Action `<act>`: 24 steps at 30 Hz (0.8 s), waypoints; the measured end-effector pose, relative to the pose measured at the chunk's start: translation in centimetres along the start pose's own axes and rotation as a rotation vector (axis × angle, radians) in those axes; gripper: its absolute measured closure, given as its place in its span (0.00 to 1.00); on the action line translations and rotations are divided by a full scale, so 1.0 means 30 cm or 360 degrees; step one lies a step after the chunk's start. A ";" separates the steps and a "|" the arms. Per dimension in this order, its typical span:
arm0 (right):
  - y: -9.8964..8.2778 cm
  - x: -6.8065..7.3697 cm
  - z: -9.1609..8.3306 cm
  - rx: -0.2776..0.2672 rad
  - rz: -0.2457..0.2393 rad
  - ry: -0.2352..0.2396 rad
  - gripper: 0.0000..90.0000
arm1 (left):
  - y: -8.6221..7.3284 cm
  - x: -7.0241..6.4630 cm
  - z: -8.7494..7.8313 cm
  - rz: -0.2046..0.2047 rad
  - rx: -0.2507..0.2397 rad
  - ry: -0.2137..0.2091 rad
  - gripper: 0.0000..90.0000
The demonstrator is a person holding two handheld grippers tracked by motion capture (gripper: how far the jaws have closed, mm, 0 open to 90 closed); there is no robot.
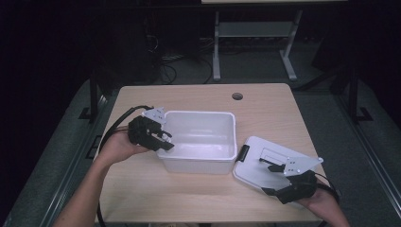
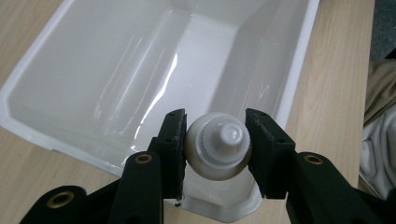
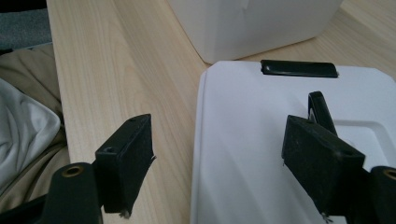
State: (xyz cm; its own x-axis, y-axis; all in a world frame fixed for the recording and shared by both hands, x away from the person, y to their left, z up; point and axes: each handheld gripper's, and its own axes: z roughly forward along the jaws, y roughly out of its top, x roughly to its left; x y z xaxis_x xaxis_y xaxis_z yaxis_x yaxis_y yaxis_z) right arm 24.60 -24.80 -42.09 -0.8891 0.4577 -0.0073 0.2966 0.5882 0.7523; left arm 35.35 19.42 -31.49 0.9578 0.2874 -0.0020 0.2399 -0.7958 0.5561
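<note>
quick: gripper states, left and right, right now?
Left gripper: closed on a small white capped bottle, above the bin.
Right gripper: open, holding nothing, over the lid.

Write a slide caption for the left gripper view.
Left tool grips a white capped bottle over the near corner of the white bin.

The table (image 1: 198,198) is light wood with a small round hole (image 1: 237,96) near its far edge. The floor (image 1: 378,156) around it is grey. Behind stands a white desk frame (image 1: 255,33). Dark cables (image 1: 165,66), perhaps, lie there. The room is dim.
</note>
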 end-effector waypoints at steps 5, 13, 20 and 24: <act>0.001 0.001 0.002 -0.0002 -0.0006 0.0006 0.27 | -0.008 -0.002 0.011 0.0011 0.0019 0.0027 0.66; 0.003 0.000 0.002 0.0000 -0.0007 0.0007 0.27 | -0.002 0.009 0.038 -0.0003 0.0039 0.0020 0.66; -0.002 -0.004 0.005 0.0002 0.0004 0.0020 0.27 | 0.004 0.011 0.059 0.0015 0.0053 0.0013 0.66; -0.002 -0.004 0.004 0.0000 -0.0001 0.0018 0.27 | 0.004 0.014 0.073 0.0007 0.0069 0.0014 0.66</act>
State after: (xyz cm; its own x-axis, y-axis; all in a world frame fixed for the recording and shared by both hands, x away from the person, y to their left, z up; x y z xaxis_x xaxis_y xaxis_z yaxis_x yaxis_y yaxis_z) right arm 24.73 -24.80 -42.20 -0.8933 0.4495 -0.0001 0.2961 0.5886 0.7522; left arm 36.13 18.26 -33.25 0.9574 0.2885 0.0077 0.2427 -0.8191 0.5198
